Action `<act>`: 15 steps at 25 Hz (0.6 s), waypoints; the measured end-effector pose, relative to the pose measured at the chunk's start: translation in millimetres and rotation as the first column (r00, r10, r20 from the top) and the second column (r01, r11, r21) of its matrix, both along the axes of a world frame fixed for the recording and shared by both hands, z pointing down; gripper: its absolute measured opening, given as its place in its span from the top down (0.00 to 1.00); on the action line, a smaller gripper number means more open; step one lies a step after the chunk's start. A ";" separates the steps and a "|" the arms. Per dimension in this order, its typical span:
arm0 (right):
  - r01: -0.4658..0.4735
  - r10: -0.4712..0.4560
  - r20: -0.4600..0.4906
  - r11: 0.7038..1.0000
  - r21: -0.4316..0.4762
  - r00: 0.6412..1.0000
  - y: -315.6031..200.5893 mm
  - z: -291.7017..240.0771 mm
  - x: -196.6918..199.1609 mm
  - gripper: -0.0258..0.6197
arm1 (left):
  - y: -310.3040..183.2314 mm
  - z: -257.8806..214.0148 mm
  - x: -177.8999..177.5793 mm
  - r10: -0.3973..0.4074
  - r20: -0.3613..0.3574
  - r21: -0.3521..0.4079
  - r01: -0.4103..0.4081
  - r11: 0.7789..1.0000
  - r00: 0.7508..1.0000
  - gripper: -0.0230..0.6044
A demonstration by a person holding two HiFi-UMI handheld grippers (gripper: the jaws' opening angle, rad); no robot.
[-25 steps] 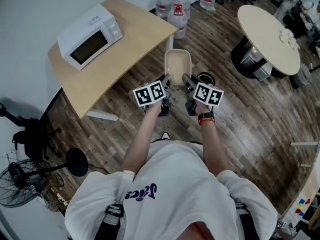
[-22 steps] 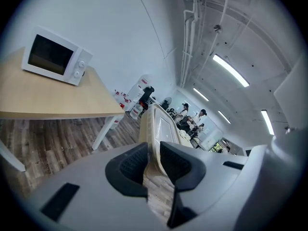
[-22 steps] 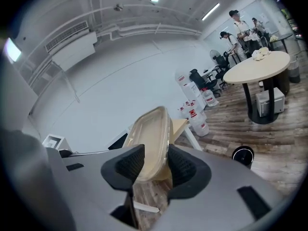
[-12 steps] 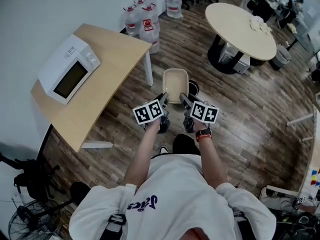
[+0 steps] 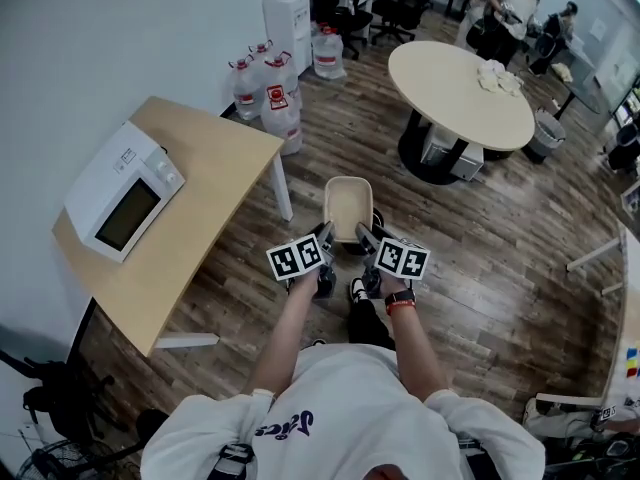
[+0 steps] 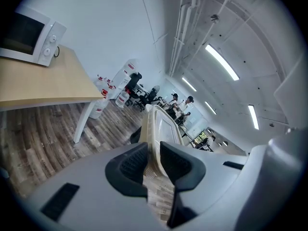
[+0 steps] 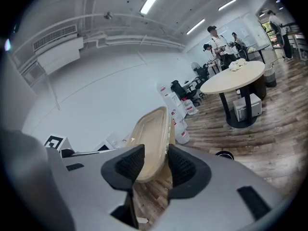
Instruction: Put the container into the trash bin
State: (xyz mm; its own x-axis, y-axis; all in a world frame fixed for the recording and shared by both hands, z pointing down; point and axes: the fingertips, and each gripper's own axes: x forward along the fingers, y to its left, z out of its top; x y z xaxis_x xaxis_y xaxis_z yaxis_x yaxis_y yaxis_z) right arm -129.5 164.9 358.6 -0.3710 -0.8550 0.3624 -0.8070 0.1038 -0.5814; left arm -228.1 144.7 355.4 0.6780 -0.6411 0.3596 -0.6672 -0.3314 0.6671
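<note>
A beige, shallow plastic container (image 5: 347,204) is held out in front of the person, above the wooden floor. My left gripper (image 5: 325,234) is shut on its near left rim and my right gripper (image 5: 362,234) is shut on its near right rim. The left gripper view shows the container (image 6: 161,128) edge-on, with the left gripper (image 6: 154,160) pinching its wall. In the right gripper view the right gripper (image 7: 156,163) clamps the container (image 7: 150,143) rim. A black round trash bin (image 5: 377,220) stands on the floor, mostly hidden under the container's right side; its rim (image 7: 224,154) also shows low down.
A curved wooden desk (image 5: 190,218) with a white microwave (image 5: 122,200) stands to the left. Several water jugs (image 5: 268,93) sit by the wall. A round table (image 5: 458,93) is ahead on the right, with people and office chairs (image 5: 405,8) beyond it.
The person has walked forward with the container held in both grippers. The desk has slid away to the left, and the bin now lies under the container instead of to its right.
</note>
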 end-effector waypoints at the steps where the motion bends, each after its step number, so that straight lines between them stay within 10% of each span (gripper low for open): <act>1: -0.008 0.008 0.003 1.000 -0.002 1.000 -7.4 -0.4 6.8 0.71 | -7.2 0.0 6.6 0.003 0.003 -0.001 -0.003 1.000 1.000 0.81; 15: -0.062 0.062 0.044 0.998 -0.005 0.997 -71.1 -11.8 64.1 0.71 | -72.4 -16.4 64.0 0.061 0.024 0.018 -0.061 0.998 0.998 0.81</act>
State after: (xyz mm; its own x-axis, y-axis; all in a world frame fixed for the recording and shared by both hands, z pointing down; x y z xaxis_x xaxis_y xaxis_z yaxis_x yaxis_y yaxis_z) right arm -65.4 93.8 346.8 -0.3331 -0.8754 0.3504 -0.7854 0.0520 -0.6167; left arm -164.1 72.3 339.0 0.7077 -0.6054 0.3641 -0.6605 -0.3840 0.6452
